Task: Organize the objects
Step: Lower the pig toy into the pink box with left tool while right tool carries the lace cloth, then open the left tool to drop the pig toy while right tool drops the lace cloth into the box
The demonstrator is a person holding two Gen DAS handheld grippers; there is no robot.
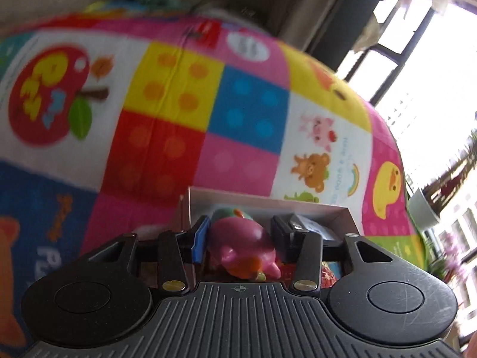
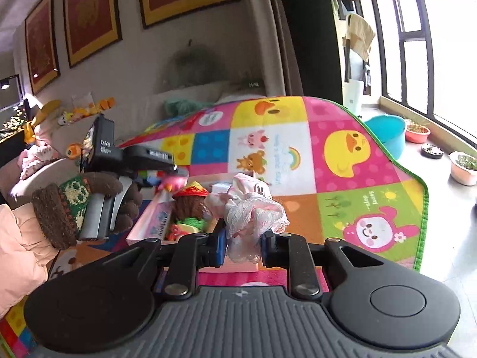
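In the left wrist view my left gripper (image 1: pixel 240 237) is shut on a glossy pink pig-like toy (image 1: pixel 241 246), held over an open pinkish box (image 1: pixel 268 202). A green toy (image 1: pixel 231 213) and a dark object (image 1: pixel 313 228) lie inside the box. In the right wrist view my right gripper (image 2: pixel 243 240) is shut on a white and pink lace cloth (image 2: pixel 253 211), close to the near right side of the same box (image 2: pixel 149 223). The left gripper (image 2: pixel 170 162) hangs above the box with the pink toy (image 2: pixel 174 182) at its tip. A brown doll with a red hat (image 2: pixel 190 200) sits in the box.
A colourful play mat (image 2: pixel 342 155) covers the floor. A hand in a brown knit glove (image 2: pixel 59 208) with a pink sleeve (image 2: pixel 18 238) holds the left gripper. A blue basin (image 2: pixel 387 137) and plant pots (image 2: pixel 465 167) stand by the window. A sofa (image 2: pixel 143 104) with toys lies behind.
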